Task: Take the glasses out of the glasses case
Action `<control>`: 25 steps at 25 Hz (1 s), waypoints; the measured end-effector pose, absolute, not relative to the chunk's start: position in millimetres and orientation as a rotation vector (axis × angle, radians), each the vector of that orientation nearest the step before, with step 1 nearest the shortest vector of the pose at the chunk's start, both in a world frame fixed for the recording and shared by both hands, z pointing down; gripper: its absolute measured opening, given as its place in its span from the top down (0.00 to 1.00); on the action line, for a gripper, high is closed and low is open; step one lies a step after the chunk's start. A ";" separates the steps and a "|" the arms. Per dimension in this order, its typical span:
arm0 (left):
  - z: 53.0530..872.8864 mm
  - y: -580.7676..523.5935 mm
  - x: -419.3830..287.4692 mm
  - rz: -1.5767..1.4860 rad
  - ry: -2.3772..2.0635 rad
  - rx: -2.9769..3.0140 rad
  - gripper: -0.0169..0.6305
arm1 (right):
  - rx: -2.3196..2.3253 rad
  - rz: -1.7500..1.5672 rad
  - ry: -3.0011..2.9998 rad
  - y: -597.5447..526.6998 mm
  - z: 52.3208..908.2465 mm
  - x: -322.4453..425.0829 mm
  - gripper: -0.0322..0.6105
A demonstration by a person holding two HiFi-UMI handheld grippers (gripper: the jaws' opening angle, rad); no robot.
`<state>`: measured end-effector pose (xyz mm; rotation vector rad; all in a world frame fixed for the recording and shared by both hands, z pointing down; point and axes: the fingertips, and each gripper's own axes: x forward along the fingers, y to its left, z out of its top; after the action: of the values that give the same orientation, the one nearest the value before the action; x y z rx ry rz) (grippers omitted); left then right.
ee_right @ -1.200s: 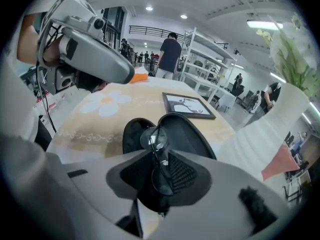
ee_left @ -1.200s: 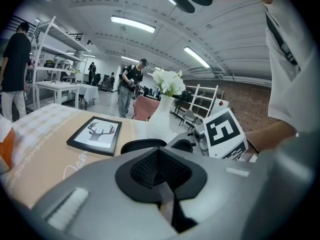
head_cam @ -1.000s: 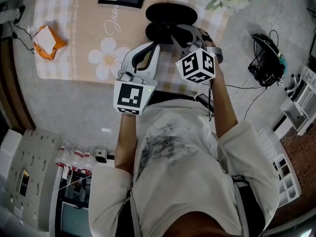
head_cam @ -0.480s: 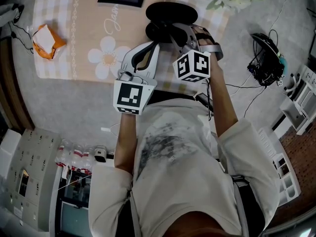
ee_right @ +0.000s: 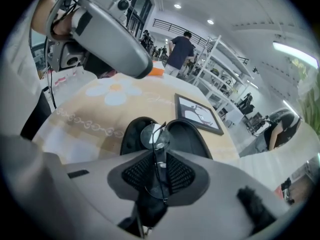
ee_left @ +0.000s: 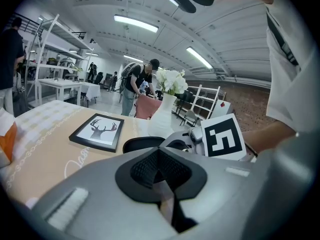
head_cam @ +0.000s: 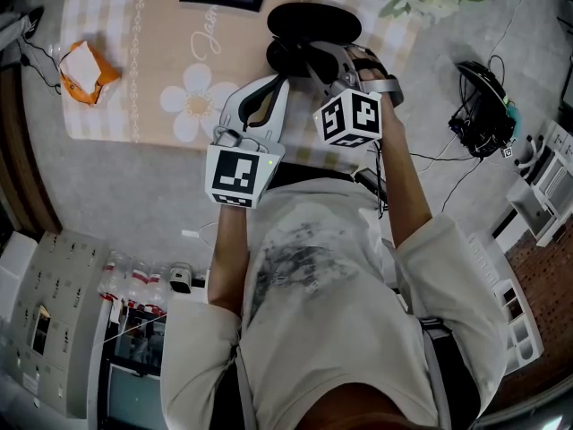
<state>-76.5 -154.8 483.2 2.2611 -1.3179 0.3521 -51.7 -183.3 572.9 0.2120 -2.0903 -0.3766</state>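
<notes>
The light, easily bent wire glasses (ee_right: pixel 154 137) are pinched by the frame in the right gripper (ee_right: pixel 158 176) above the case (ee_right: pixel 186 140), while the left gripper (ee_left: pixel 159 171) is closed on nothing.

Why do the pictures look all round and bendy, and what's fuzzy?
Right gripper view: a fisheye lens bends the shelves and blacks the corners; the glasses look sharp, with a bright glint. Left gripper view: same bending, ceiling lights glare, the left gripper is fuzzy. Head view: dimmer, curved edges.
</notes>
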 end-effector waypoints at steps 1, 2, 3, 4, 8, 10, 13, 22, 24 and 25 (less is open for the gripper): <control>483.2 -154.9 -76.3 0.351 -1.317 2.261 0.96 | 0.208 -0.385 -2.086 -183.1 573.6 -51.8 0.81; 483.4 -155.0 -76.1 0.350 -1.317 2.261 0.96 | 0.203 -0.395 -2.080 -182.8 574.2 -52.0 0.83; 483.6 -155.1 -75.9 0.351 -1.317 2.262 0.96 | 0.196 -0.407 -2.075 -182.4 574.8 -52.4 0.84; 484.0 -155.2 -75.7 0.351 -1.316 2.262 0.96 | 0.188 -0.418 -2.070 -181.8 575.5 -52.8 0.86; 484.7 -154.6 -75.4 0.354 -1.314 2.261 0.96 | 0.166 -0.404 -2.070 -178.0 577.9 -53.5 0.92; 484.8 -153.9 -75.7 0.354 -1.314 2.260 0.96 | 0.171 -0.378 -2.080 -177.7 577.3 -53.0 0.92; 485.0 -153.6 -76.1 0.352 -1.316 2.259 0.96 | 0.181 -0.351 -2.094 -178.3 575.6 -53.2 0.92; 483.3 -151.8 -74.5 0.348 -1.311 2.263 0.96 | 0.199 -0.317 -2.107 -175.6 570.0 -50.3 0.92; 482.7 -151.4 -74.6 0.349 -1.311 2.266 0.96 | 0.207 -0.321 -2.107 -176.3 567.6 -49.8 0.92; 482.2 -151.2 -74.6 0.350 -1.311 2.268 0.96 | 0.211 -0.325 -2.108 -176.6 566.2 -49.6 0.92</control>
<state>-74.6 -151.2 482.2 2.2676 -1.3113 0.3497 -49.6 -176.6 566.2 0.2106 -2.1077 -0.3245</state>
